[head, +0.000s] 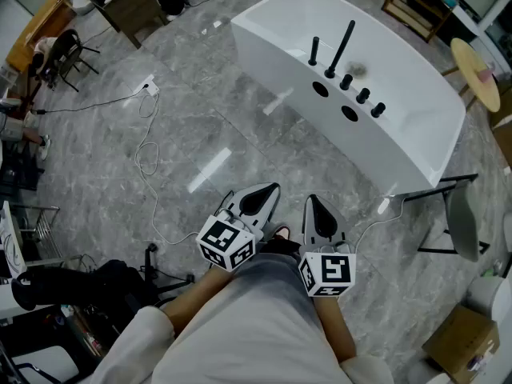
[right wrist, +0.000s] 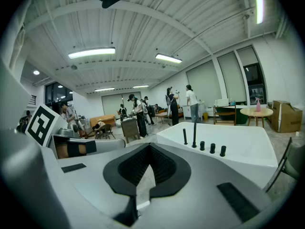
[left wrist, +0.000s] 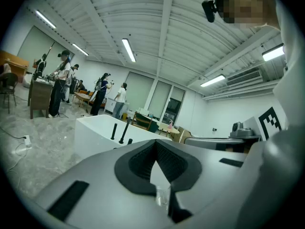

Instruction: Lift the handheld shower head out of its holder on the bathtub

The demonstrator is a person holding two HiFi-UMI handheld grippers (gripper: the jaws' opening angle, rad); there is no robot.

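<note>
So the floor (head: 200,126) here is grey marble-look tile, pretty glossy, with streaks of the ceiling lights bouncing off it. A white cable (head: 145,160) snakes across it from a power strip (head: 149,87). The white bathtub (head: 268,50) sits out in the open on that floor, ahead of the person and a bit to the right in the head view, well apart from both grippers. The handheld shower head (head: 342,42) is the tall thin black stick standing upright in its holder (head: 330,73) on the tub's near rim. There's a shorter black post (head: 314,50) just to its left and three black knobs (head: 362,95) in a row to its right. The left gripper (head: 270,188) and right gripper (head: 311,201) are held close in front of the person's body, side by side, pointing toward the tub. Both have their jaws pressed together with nothing in them. Around the edges there's a wooden desk (head: 132,6) and a black chair (head: 64,54) at far left, a round wooden table (head: 474,69) off to the right past the tub, and a cardboard box (head: 464,342) at bottom right. The gripper views show a big open room with a white ribbed ceiling (right wrist: 143,27), tube lights (right wrist: 91,52), tall windows (right wrist: 238,75) and several people (right wrist: 138,113) standing around in the back.
</note>
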